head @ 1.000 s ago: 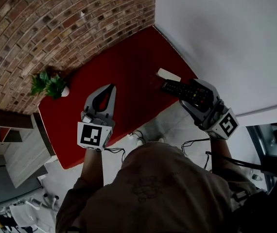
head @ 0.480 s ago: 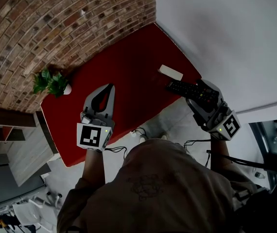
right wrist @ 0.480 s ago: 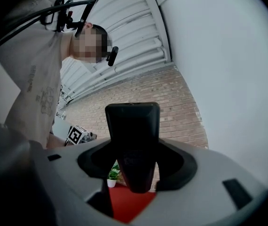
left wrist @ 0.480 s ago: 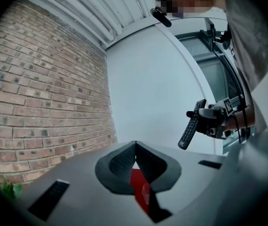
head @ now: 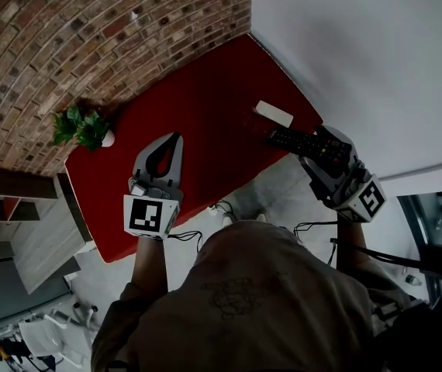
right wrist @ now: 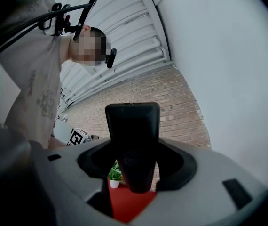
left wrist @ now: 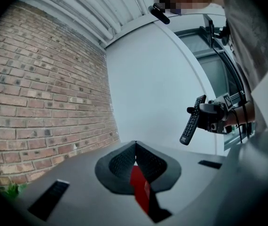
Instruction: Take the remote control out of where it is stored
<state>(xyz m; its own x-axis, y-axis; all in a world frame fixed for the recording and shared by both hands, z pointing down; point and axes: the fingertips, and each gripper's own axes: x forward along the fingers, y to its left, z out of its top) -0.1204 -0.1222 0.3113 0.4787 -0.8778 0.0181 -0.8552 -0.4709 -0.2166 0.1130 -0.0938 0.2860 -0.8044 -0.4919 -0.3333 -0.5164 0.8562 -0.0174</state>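
Note:
My right gripper (head: 331, 144) is shut on a black remote control (head: 298, 141), gripping it near one end. The remote hangs in the air over the right edge of the red table (head: 198, 107), its free end pointing in over the table. In the right gripper view the remote (right wrist: 133, 140) stands up between the jaws. The left gripper view shows the remote (left wrist: 192, 119) tilted in the right gripper (left wrist: 209, 117) in front of the white wall. My left gripper (head: 177, 138) is shut and empty, hovering over the table's middle.
A small white flat object (head: 273, 114) lies on the table just beyond the remote. A potted green plant (head: 81, 128) stands at the table's far left corner by the brick wall (head: 89, 29). A white wall (head: 360, 53) borders the right side.
The right gripper has tilted slightly with the remote and drifted a little toward the table's right edge. The left gripper has stayed put.

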